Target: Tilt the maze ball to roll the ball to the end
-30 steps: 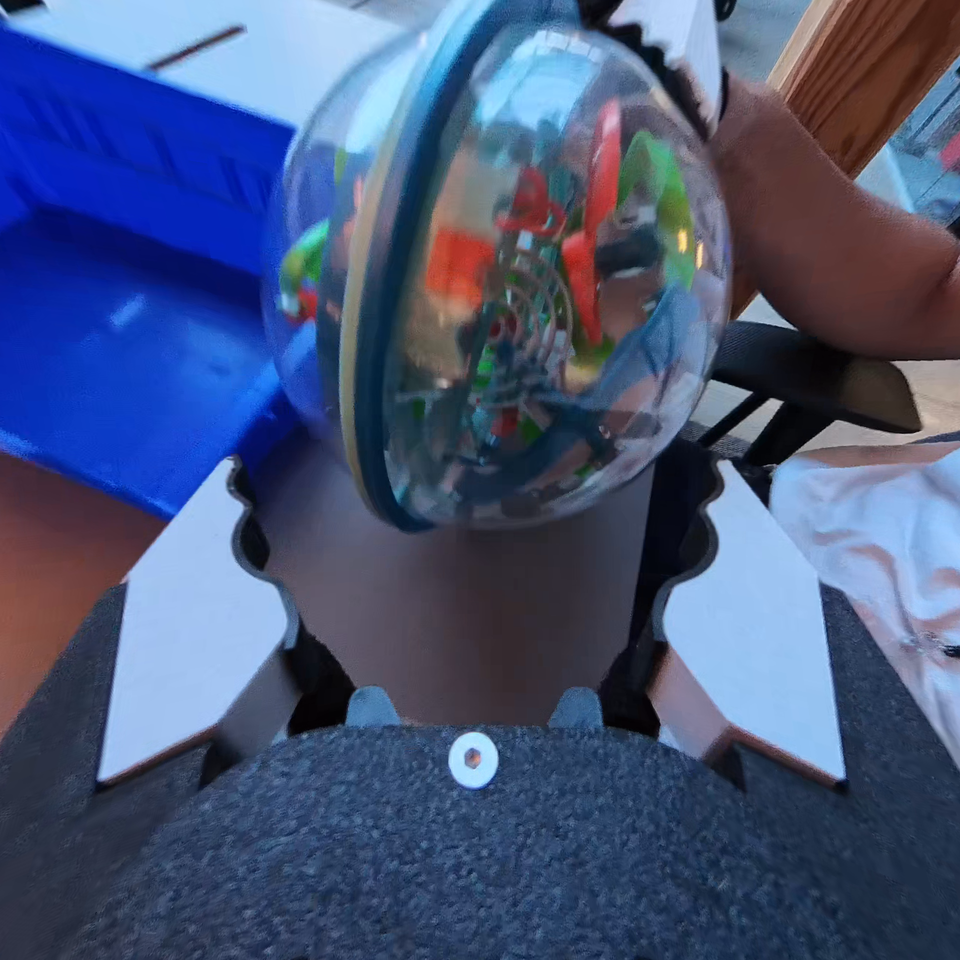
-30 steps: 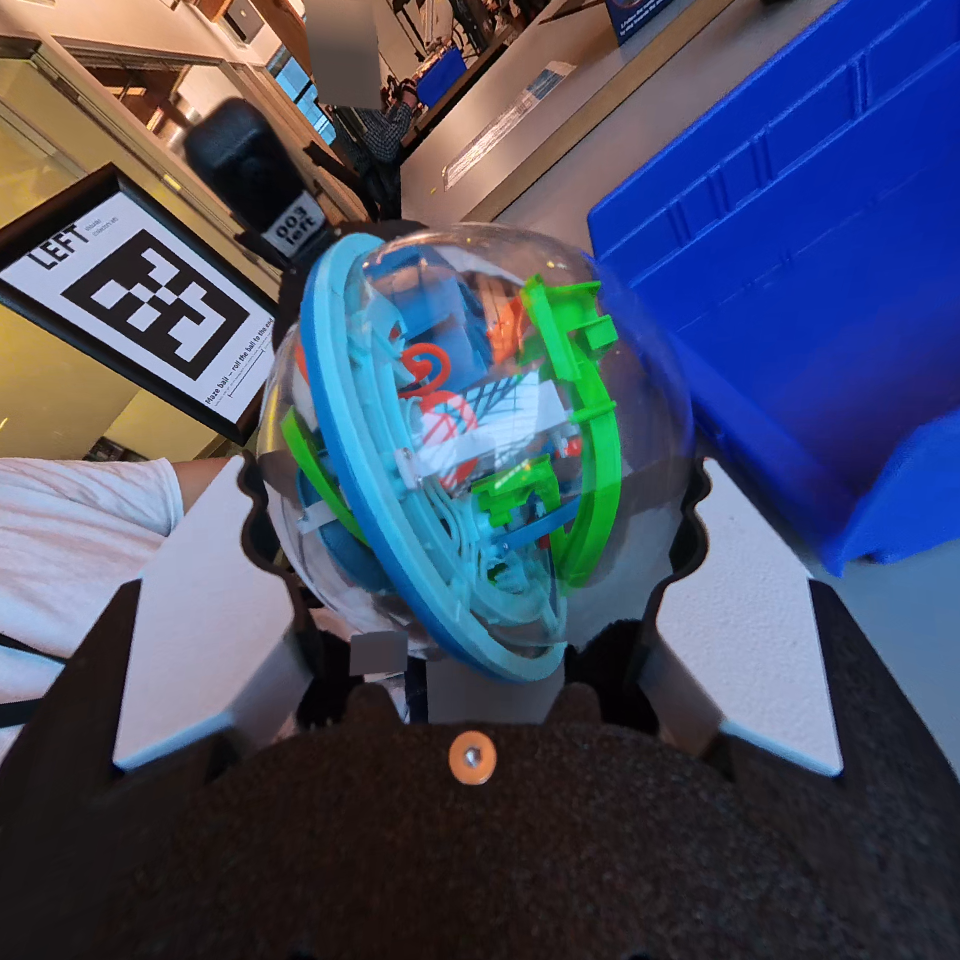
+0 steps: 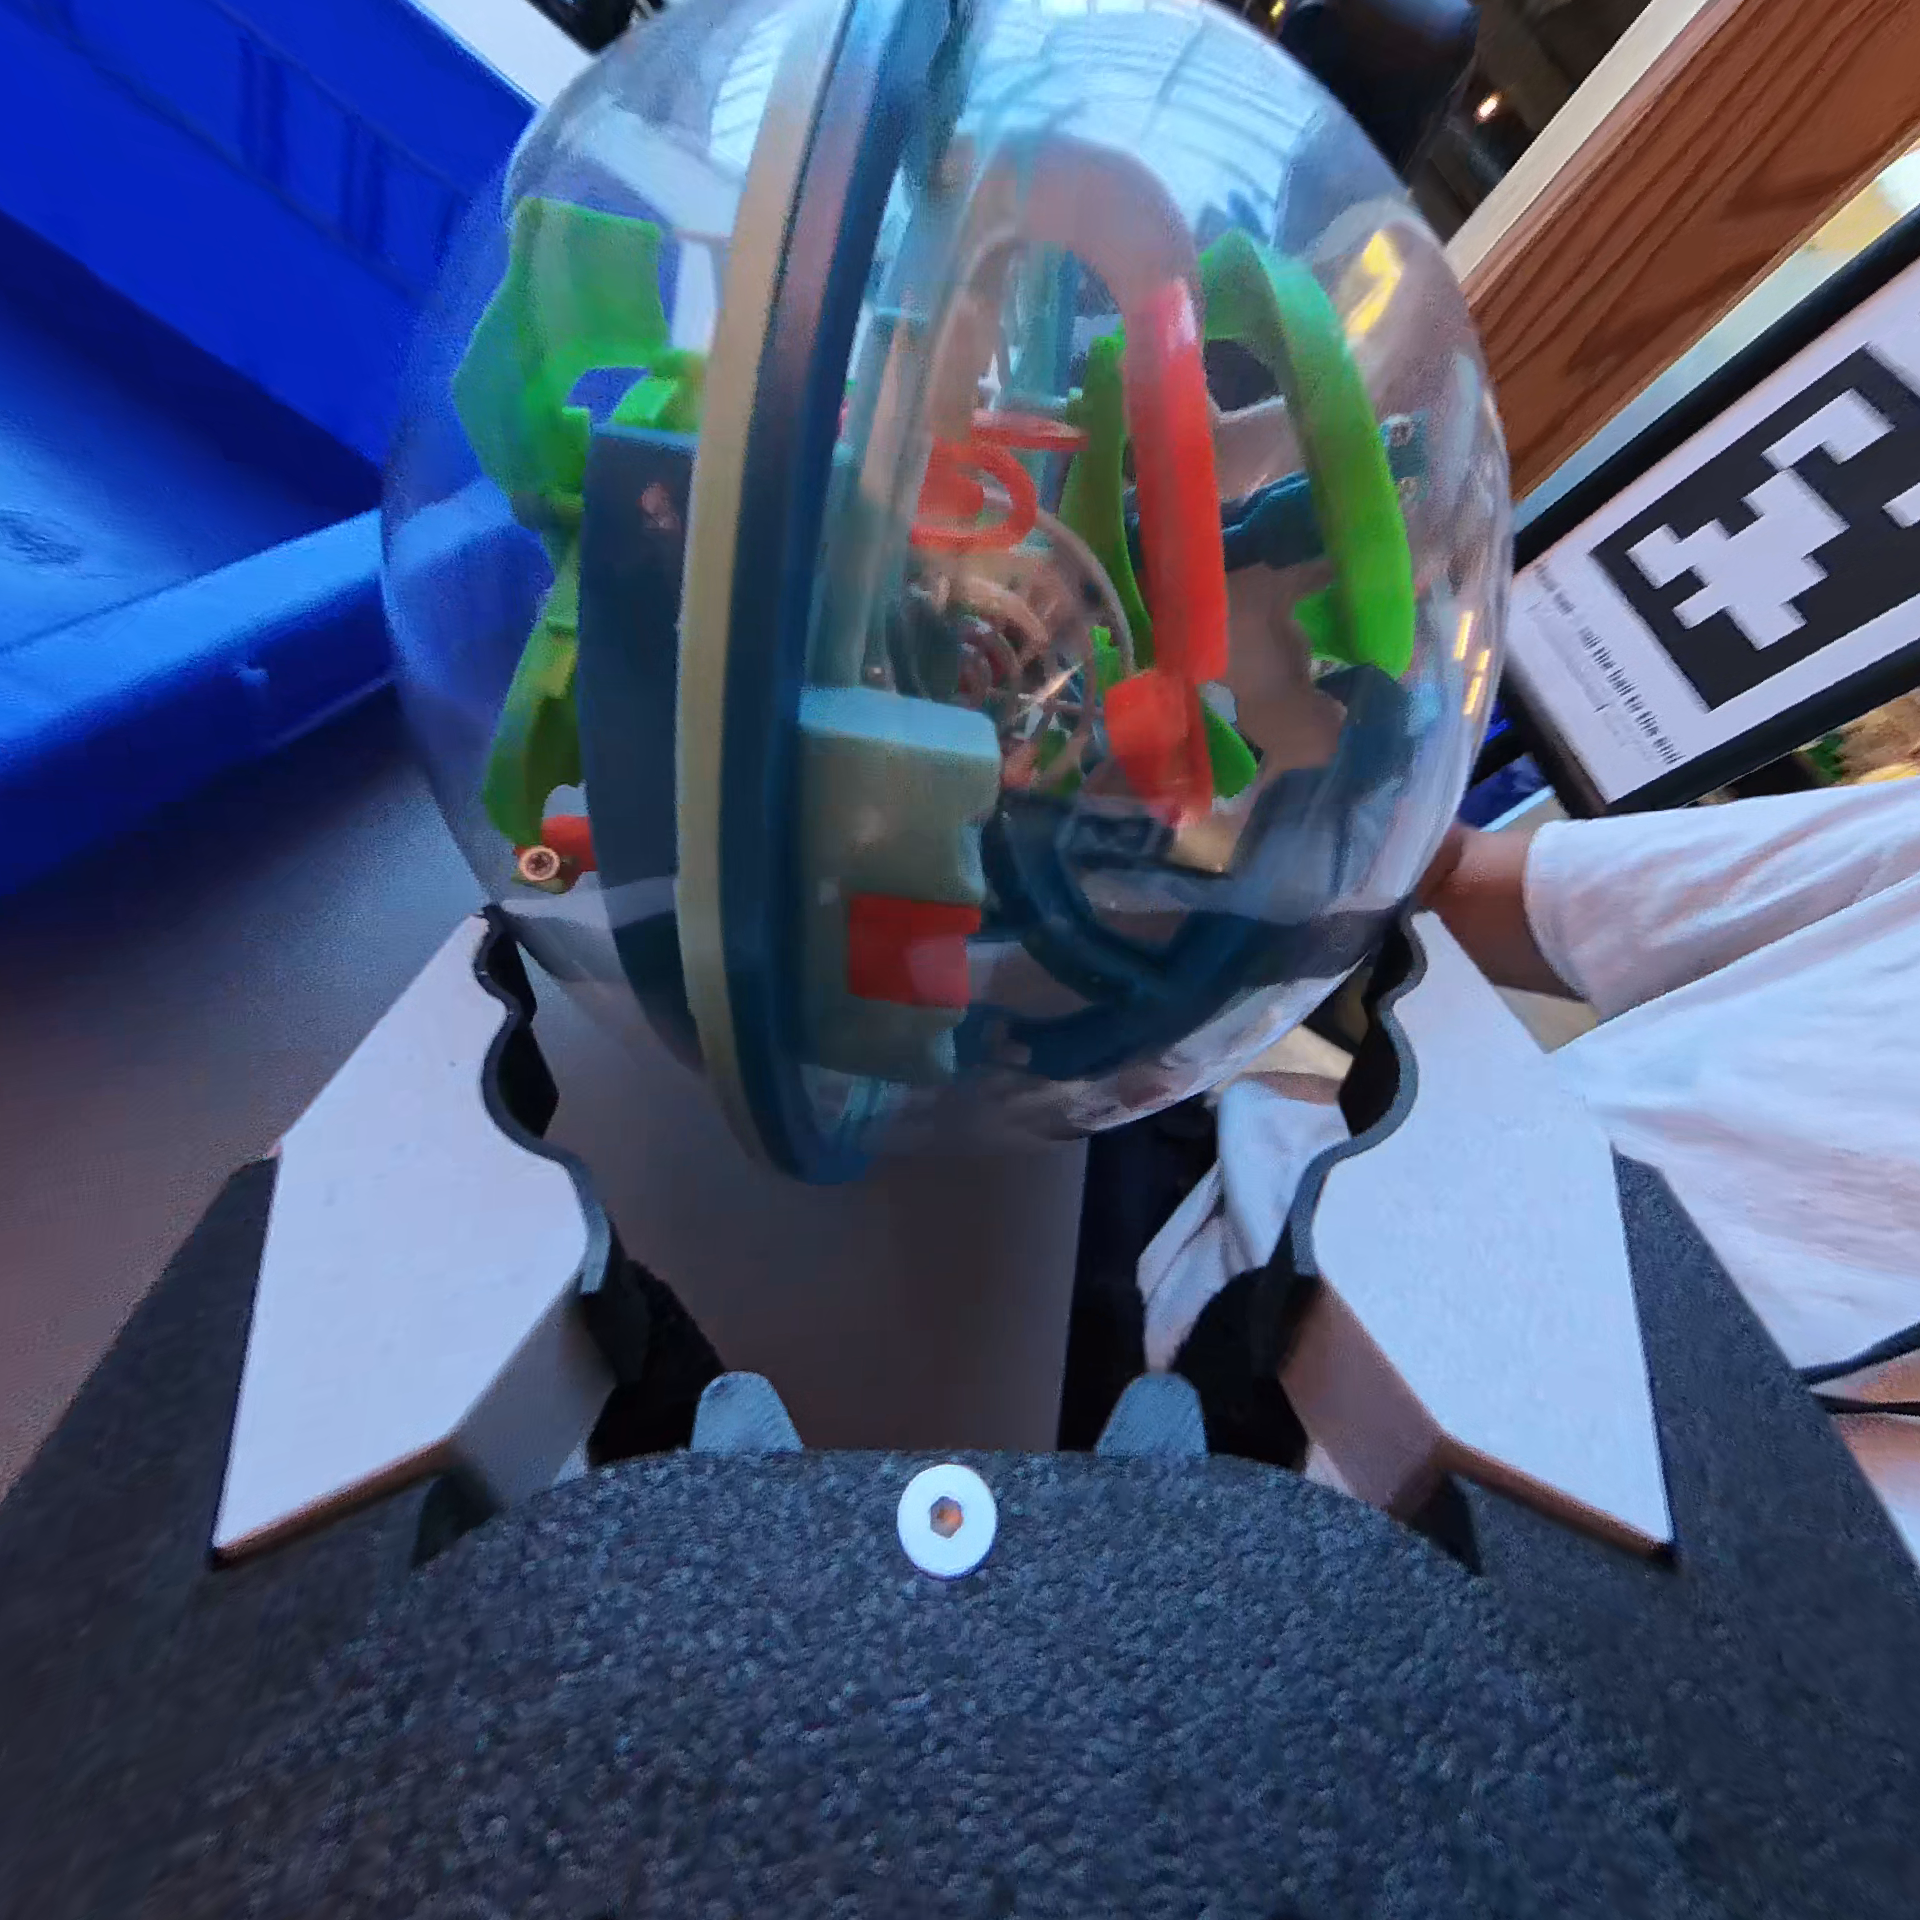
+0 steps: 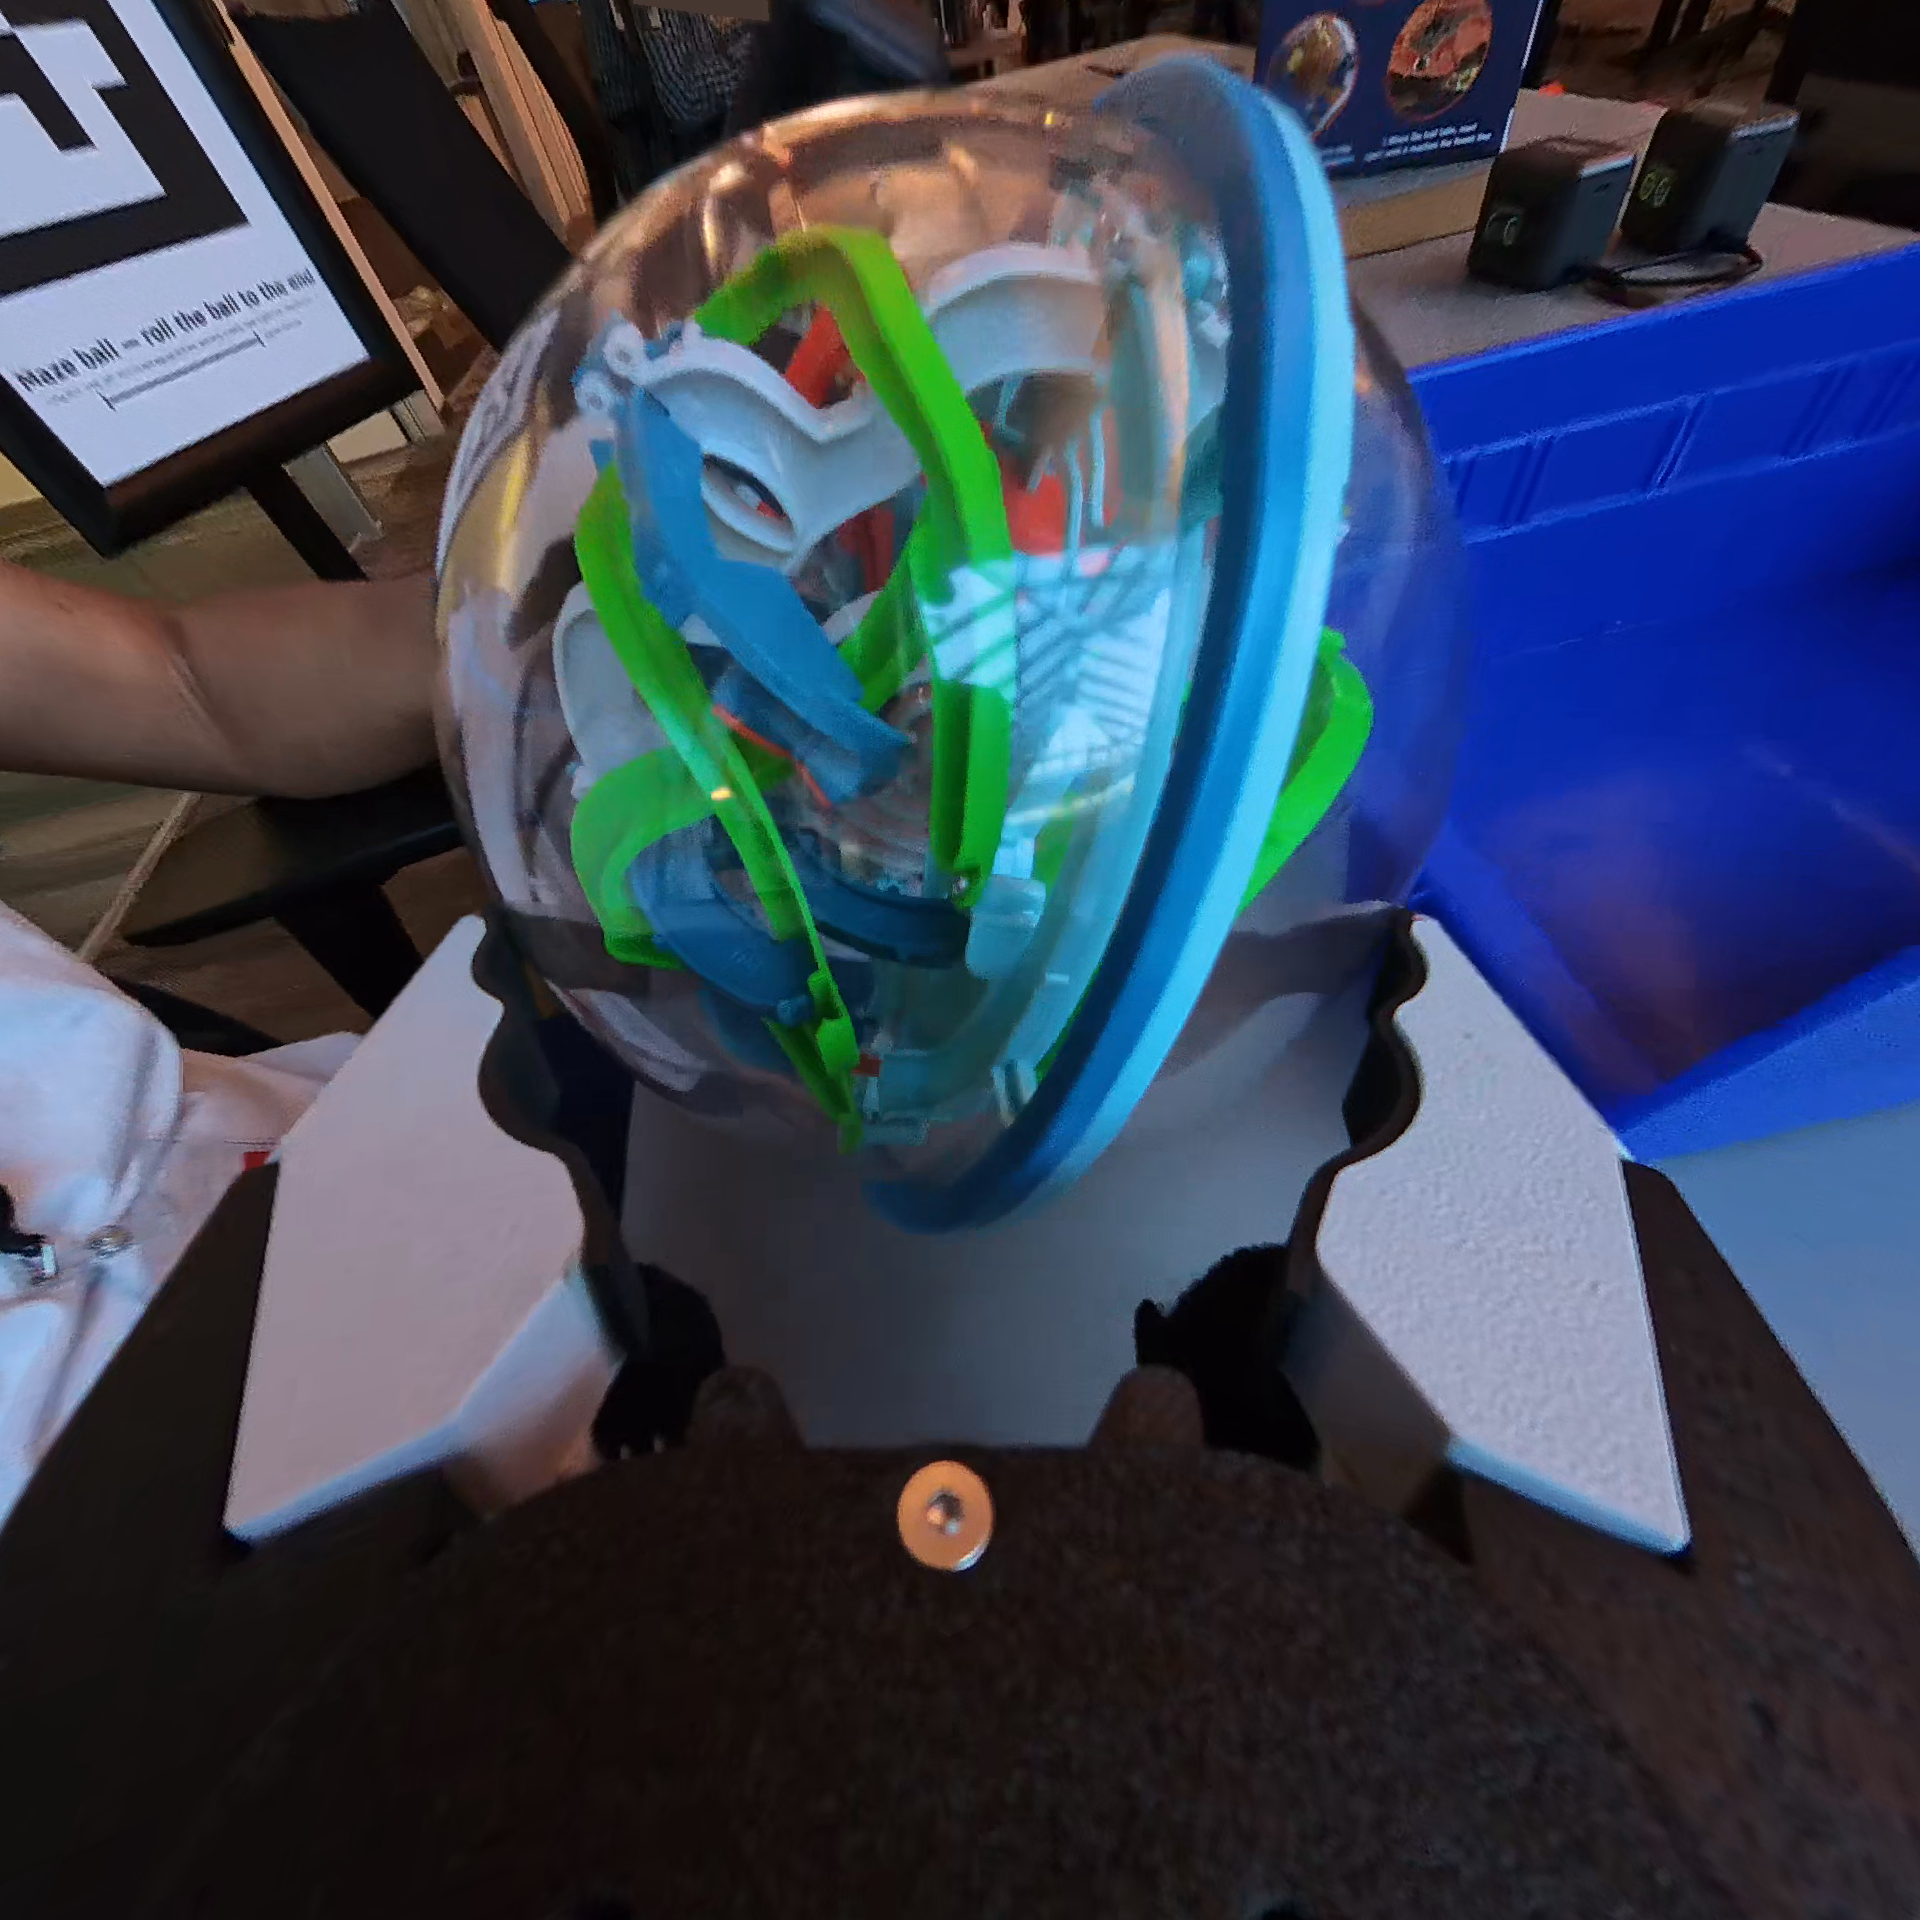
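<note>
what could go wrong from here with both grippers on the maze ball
1. The clear plastic maze ball meets the right gripper and left gripper only at the fingertips, so its smooth round shell may slip as it tilts.
2. Glare and blur hide the small ball inside, so a tilt could send it off the green track.

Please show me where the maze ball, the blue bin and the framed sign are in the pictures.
maze ball [image 4: 935, 644]: right wrist view, on its clear shell, near the green tracks.
blue bin [image 4: 1683, 707]: right wrist view, on its inner wall.
framed sign [image 3: 1756, 582]: left wrist view, on its black-and-white marker.
</note>
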The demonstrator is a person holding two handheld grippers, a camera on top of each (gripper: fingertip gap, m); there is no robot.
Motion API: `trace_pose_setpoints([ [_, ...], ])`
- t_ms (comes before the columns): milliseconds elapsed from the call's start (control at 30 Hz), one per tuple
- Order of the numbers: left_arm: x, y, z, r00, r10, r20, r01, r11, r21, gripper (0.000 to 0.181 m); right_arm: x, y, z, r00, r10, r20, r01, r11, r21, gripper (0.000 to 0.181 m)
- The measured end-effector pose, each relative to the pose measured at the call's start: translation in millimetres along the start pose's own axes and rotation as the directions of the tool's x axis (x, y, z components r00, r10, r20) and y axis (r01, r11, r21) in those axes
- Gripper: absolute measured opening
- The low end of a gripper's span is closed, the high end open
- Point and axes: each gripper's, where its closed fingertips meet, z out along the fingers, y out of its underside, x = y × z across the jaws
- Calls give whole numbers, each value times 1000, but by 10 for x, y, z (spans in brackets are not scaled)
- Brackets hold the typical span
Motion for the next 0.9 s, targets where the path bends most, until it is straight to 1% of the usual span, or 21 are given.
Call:
trace_pose_setpoints([
  [33, 40, -13, 28, 1000, -13, -20, 13, 1000, 11, 152, -14, -55, -50, 1000, 2, 1, -2, 1000, 5, 153],
  [133, 149, -64, 105, 997, -40, -61, 43, 998, 39, 152, -58, -143, -182, 1000, 17, -2, -17, 1000, -19, 153],
  [200, 202, -91, 144, 993, -77, -85, 81, 996, 47, 152, -80, -161, -246, 998, 56, -3, -56, 997, -48, 153],
  [267, 227, -107, 170, 987, -121, -107, 127, 991, 51, 152, -85, -166, -280, 995, 104, -4, -104, 993, -55, 152],
  [333, 231, -111, 184, 985, -134, -113, 141, 989, 52, 152, -81, -167, -294, 993, 117, -3, -117, 992, -51, 152],
  [533, 226, -99, 177, 991, -87, -105, 92, 995, 47, 152, -90, -166, -288, 997, 72, -17, -73, 996, -55, 154],
  [900, 314, -51, 150, 990, 18, -138, -14, 1000, 25, 152, -201, -301, -310, 998, -41, -52, 40, 999, -32, 153],
])
